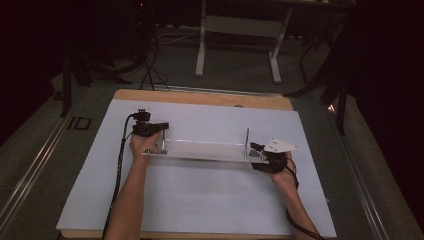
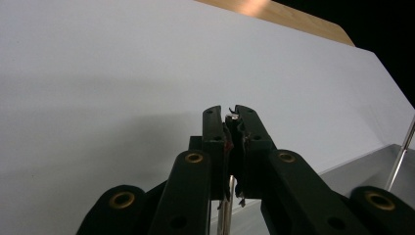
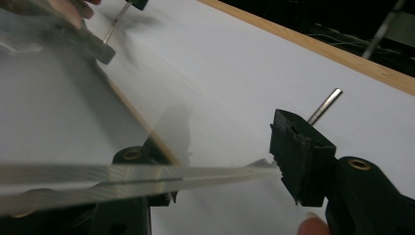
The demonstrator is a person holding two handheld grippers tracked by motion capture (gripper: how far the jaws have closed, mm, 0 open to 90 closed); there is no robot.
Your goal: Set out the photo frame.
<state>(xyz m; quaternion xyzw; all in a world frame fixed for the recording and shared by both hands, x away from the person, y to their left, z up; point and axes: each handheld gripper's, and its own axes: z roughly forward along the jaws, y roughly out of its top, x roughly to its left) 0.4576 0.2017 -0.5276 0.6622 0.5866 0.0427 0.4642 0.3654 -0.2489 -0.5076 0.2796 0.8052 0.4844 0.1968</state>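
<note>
A clear acrylic plate point(image 1: 205, 149) lies across the white sheet with a thin metal rod standing at each end. My left gripper point(image 1: 158, 131) is at the plate's left end, shut on the left rod point(image 2: 226, 208), whose tip pokes out between the jaws of the left gripper point(image 2: 231, 116). At the plate's right end, my right gripper point(image 1: 256, 150) stands open. In the right gripper view the plate's bright edge point(image 3: 122, 181) runs between the wide-apart jaws of that gripper point(image 3: 220, 169), and the right rod point(image 3: 325, 104) rises just behind the right-hand jaw.
A white sheet point(image 1: 200, 200) covers most of the wooden table point(image 1: 200, 97). Cables trail from both grippers along the forearms. Beyond the table stand a white desk frame point(image 1: 240, 30) and dark stands on the carpet.
</note>
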